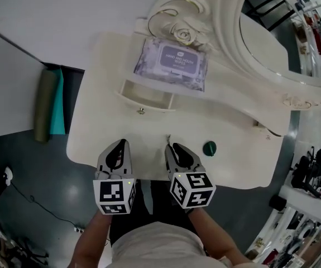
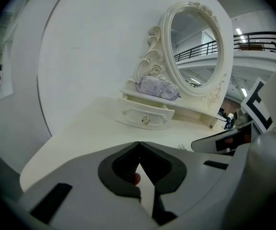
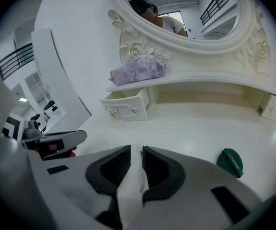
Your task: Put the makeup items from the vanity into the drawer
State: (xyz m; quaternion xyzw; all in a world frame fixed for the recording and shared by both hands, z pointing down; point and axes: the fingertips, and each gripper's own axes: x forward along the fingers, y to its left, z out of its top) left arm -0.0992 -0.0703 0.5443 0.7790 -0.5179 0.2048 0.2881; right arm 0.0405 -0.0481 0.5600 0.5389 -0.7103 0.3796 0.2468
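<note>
Both grippers hang low over the front edge of the cream tabletop (image 1: 107,71), side by side. The left gripper (image 1: 121,145) is closed, its tips meeting with nothing between them. The right gripper (image 1: 171,147) stands a narrow crack apart, its pads pressing on nothing. A thin sliver shows right at its tips, too small to name.

The dark green round makeup item (image 1: 209,148) lies flat on the tabletop just to the right of the right gripper, untouched and well short of the drawer.

The small drawer (image 1: 128,97) stands pulled out under the vanity's shelf, knobs facing the person. From above, only its pale inside shows.

On the shelf directly above the drawer rests a lilac pack of wipes (image 1: 171,63), lying flat against the carved base of the oval mirror (image 1: 260,41).
</note>
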